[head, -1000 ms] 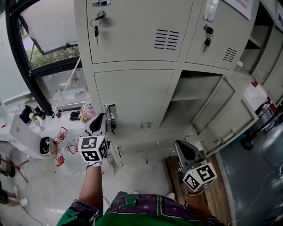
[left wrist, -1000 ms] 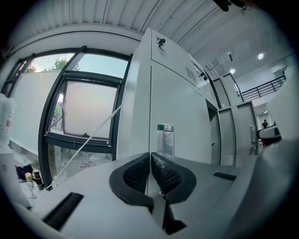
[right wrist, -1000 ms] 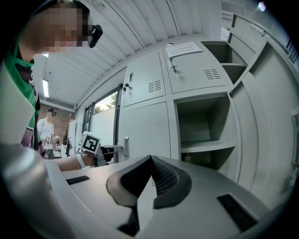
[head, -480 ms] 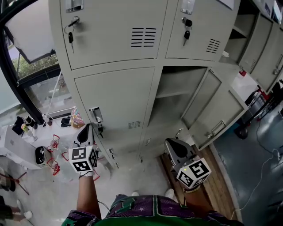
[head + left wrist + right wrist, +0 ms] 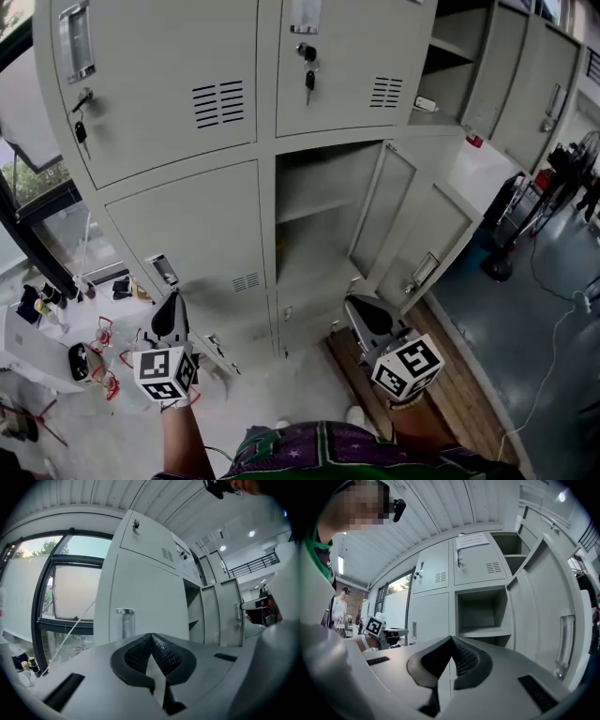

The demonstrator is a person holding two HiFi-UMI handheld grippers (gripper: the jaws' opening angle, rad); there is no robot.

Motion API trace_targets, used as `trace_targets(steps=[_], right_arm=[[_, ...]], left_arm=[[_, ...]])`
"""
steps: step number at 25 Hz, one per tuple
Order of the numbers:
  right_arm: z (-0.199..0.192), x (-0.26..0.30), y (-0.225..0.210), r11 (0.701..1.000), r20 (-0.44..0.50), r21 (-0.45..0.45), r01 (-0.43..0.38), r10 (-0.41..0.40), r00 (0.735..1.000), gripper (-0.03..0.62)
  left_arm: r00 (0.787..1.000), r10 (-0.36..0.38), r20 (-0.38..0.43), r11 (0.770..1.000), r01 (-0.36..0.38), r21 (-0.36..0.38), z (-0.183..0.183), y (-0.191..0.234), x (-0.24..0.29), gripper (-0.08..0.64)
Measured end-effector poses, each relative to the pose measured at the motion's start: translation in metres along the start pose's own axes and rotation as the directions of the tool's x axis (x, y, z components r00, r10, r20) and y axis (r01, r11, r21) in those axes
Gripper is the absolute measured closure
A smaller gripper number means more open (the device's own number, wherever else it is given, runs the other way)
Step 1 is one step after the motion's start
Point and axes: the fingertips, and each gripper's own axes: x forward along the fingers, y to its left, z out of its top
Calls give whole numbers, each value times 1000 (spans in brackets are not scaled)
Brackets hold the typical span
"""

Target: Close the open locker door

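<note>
Right gripper (image 5: 356,309), jaws pressed together on nothing, is hovering near the open locker door (image 5: 431,244) swung out to its right, the bare compartment (image 5: 314,202) lying ahead, while the left gripper (image 5: 172,305), likewise pressed together, is hanging well to its left.

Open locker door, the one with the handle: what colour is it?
The open locker door is plain pale grey; the head view shows it best.
</note>
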Motion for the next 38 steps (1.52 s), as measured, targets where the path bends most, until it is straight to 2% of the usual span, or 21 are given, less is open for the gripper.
trace_targets(steps=[3,7,12,15,22,23,24,25,30,34,38], right_arm=[[12,-11,-15,1000,19,-1,-6,6,1000,586],[28,-23,-36,1000,43,-5,-3,3,999,586],[48,-45,-61,1000,81,-29,-2,5,997,586],[60,-59,-74,999,106,-33,3,0,994,586],[80,-91,-96,998,167,-54,31,-22,986,598],[81,-95,-98,998,169,-55,31,-21,985,567],[82,-98,-99,998,171,-53,28,-19,985,470],[83,-101,-100,998,175,-52,27,-17,984,430],[90,-116,-115,996,202,-71,56,-41,978,278],[83,-125,-131,991,181,-99,90,-71,981,134],[66,-127,-148,991,138,-101,93,-78,987,73]], left_arm=[[999,-47,14,999,47,-2,7,-35,3,538],[998,-54,23,996,53,72,15,-73,11,539],[993,-102,58,993,98,57,37,-126,18,538],[986,-145,77,983,135,125,51,-159,21,538],[960,-246,134,968,235,91,86,-223,27,538],[955,-263,136,964,254,82,88,-231,28,538],[950,-282,135,959,274,69,89,-239,28,538],[944,-300,135,954,295,58,90,-247,29,538],[926,-355,126,935,352,50,96,-284,31,538],[920,-373,118,928,371,43,93,-302,33,538],[919,-376,115,927,375,35,88,-315,34,538]])
